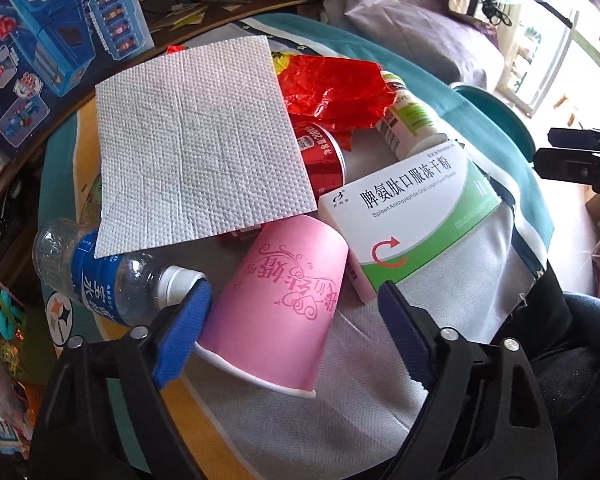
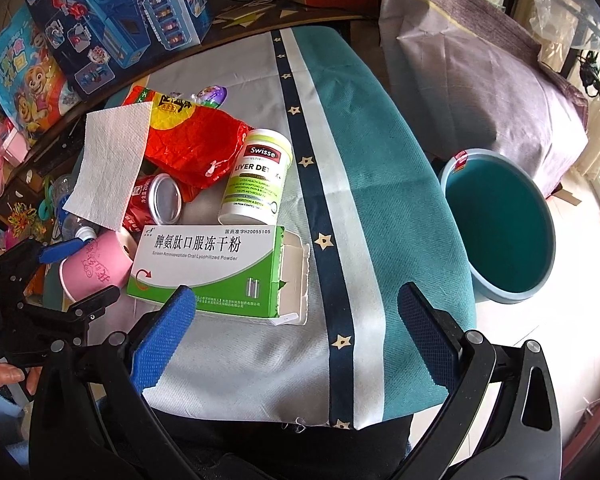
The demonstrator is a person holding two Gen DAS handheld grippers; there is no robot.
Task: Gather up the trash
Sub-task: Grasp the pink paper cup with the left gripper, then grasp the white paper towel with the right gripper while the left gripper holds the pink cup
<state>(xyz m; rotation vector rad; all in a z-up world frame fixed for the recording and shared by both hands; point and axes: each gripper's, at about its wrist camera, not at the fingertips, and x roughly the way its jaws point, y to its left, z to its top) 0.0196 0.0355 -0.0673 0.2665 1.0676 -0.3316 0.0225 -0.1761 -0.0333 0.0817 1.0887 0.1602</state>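
Note:
A pink paper cup (image 1: pixel 284 300) lies on its side on the cloth-covered table (image 2: pixel 372 184). My left gripper (image 1: pixel 294 290) straddles it, open: the left pad rests by the cup's side and the right pad stands apart from it. Around the cup lie a clear water bottle (image 1: pixel 100 276), a white paper towel (image 1: pixel 196 144), a red can (image 1: pixel 324 160), a red wrapper (image 1: pixel 332 92), a white supplement bottle (image 2: pixel 260 172) and a green-and-white medicine box (image 2: pixel 212 264). My right gripper (image 2: pixel 296 294) hangs open over bare cloth, its left finger at the box's near edge.
A teal bucket (image 2: pixel 500 228) stands on the floor to the right of the table. Toy boxes (image 2: pixel 116 20) and clutter line the back and left side. A purple-covered bundle (image 2: pixel 480 72) sits behind the bucket. A hand (image 2: pixel 4 376) shows at the lower left.

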